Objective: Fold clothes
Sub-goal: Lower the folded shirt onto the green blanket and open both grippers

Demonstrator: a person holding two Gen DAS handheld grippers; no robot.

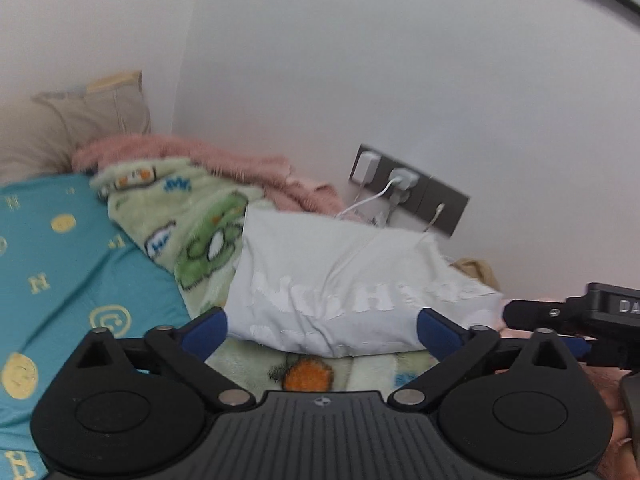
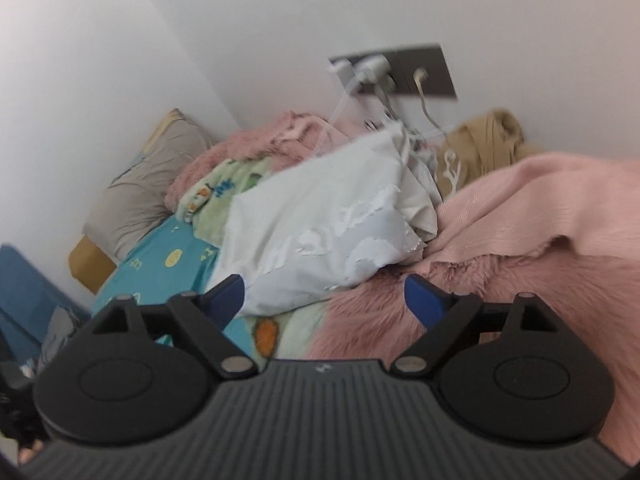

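Note:
A folded pale grey-white garment with white lettering lies on the bed, resting on a green cartoon blanket. It also shows in the right wrist view. My left gripper is open and empty, its blue pads spread just in front of the garment's near edge. My right gripper is open and empty, also close to the garment's near edge. The right gripper's body shows at the right edge of the left wrist view.
A teal sheet covers the bed on the left. A pink fluffy blanket lies to the right, a beige pillow at the head. A wall socket with chargers and cables sits behind the garment. A tan garment lies by the wall.

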